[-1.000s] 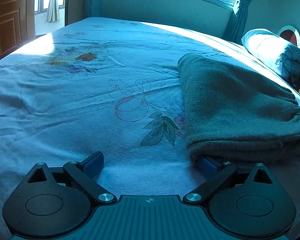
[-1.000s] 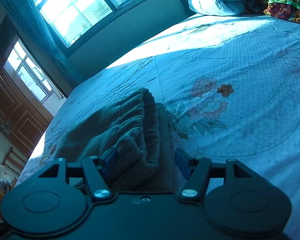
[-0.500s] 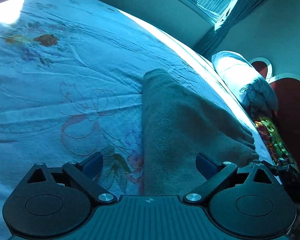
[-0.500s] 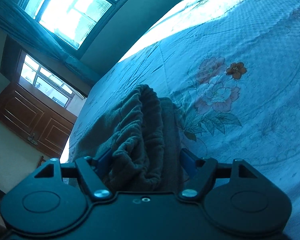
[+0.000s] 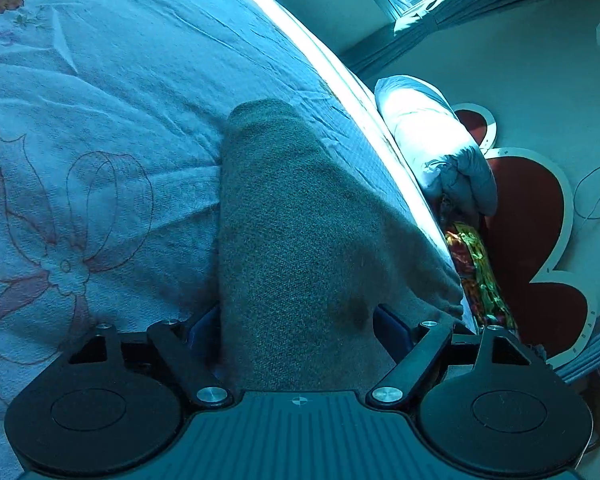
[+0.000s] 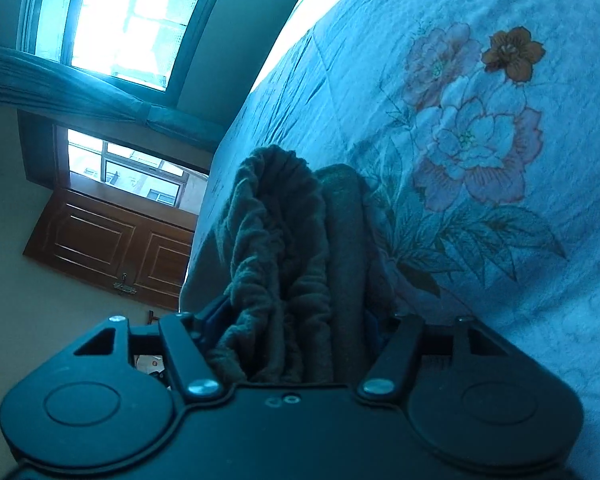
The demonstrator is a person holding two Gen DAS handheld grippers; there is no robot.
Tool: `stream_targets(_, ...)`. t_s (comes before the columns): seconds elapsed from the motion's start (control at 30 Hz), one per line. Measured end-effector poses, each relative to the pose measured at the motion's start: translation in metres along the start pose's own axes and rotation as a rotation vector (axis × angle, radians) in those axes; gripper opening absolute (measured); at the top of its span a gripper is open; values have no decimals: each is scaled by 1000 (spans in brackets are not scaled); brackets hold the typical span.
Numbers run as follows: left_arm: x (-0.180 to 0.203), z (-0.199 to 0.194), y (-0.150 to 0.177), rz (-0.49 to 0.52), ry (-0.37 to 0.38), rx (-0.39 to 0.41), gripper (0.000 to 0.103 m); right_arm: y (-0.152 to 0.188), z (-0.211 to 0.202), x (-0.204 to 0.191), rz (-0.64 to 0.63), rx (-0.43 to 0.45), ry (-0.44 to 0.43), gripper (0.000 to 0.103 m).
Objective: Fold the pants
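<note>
The grey-green folded pants (image 5: 300, 216) lie on the floral bedsheet (image 5: 80, 120). In the left wrist view the folded bundle runs between the fingers of my left gripper (image 5: 296, 320), which have closed in on its near edge. In the right wrist view the gathered elastic waistband end of the pants (image 6: 284, 240) fills the gap of my right gripper (image 6: 300, 320), whose fingers press on it from both sides. Both views are tilted, as the bundle is held up off the sheet at its near end.
A pillow (image 5: 432, 140) and a colourful cloth (image 5: 476, 268) lie at the head of the bed by a red heart-shaped headboard (image 5: 532, 216). A window (image 6: 128, 24) with curtains and a wooden door (image 6: 112, 248) are beyond the bed's far side.
My left gripper moved right onto the pants and narrowed on their edge. My right gripper closed tighter on the waistband. Both cameras have rolled and risen with the bundle.
</note>
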State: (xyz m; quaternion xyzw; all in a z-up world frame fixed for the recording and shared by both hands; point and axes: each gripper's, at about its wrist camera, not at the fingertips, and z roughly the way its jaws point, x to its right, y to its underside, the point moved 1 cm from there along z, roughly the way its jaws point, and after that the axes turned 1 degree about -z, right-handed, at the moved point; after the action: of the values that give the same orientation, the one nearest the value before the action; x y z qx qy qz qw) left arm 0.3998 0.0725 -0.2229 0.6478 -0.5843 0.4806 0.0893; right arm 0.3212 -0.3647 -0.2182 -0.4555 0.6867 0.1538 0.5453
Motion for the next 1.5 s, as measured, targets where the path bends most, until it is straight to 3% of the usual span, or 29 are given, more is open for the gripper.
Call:
stream_targets(0.03,2,3,-1,3,1,-1,77,-1,3,-2,-9,-11,1,55)
stream_targets(0.1,5,9,1,17,-22,1,49,-1,3,-7,-42,-19,15,44)
stream_targets(0.17,4,6,5,13,-11,11,38,1,-3,-17,-90,-6,17,36)
stream_targets(0.27,10,-5,6,19,8,42,25,5,-7,-36,-161,16,33,35)
stream_targets(0.47,33,-30,-18,84,33,101,24,-15,1,-92,-287,15,-33,34)
stream_targets(0.63,28,-52,-78,119,35,177,24,-63,44,-125,-326,-15,-93,34)
stream_targets(0.73,15,-46,-116,108,8,189,24,-92,81,-129,-313,-35,-114,34)
stream_targets(0.83,-8,-25,-135,86,-30,172,24,-104,111,-111,-295,-54,-80,35)
stream_targets(0.87,-18,-15,-137,81,-51,164,26,-104,124,-97,-290,-65,-30,39)
stream_targets(0.9,-28,-4,-136,82,-108,151,39,-104,135,-80,-266,-85,52,42)
stream_targets(0.93,-42,5,-132,62,-194,129,53,-105,141,-66,-233,-92,133,54)
stream_targets(0.97,-51,9,-129,56,-217,132,69,-104,139,-54,-219,-67,99,54)
stream_targets(1.03,-59,4,-120,75,-187,185,70,-99,127,-55,-250,-29,111,56)
stream_targets(1.07,-58,0,-118,78,-203,194,70,-95,119,-62,-294,-3,143,64)
stream_targets(1.13,-51,-14,-115,94,-274,242,74,-88,104,-77,-377,61,228,74)
stream_targets(1.27,-21,-33,-109,230,-438,339,83,-72,92,-114,-527,100,209,77)
stream_targets(1.33,-12,-25,-104,265,-511,345,95,-63,107,-120,-596,68,330,88)
stream_targets(1.37,-13,-15,-102,288,-582,311,102,-58,125,-118,-639,27,478,89)
stream_targets(1.4,-15,-3,-100,310,-640,268,103,-57,131,-109,-645,20,525,92)
stream_targets(1.43,-24,-1,-94,317,-654,262,103,-58,129,-104,-616,30,513,97)
stream_targets(1.5,-23,-10,-90,284,-655,281,103,-65,112,-100,-502,24,485,97)
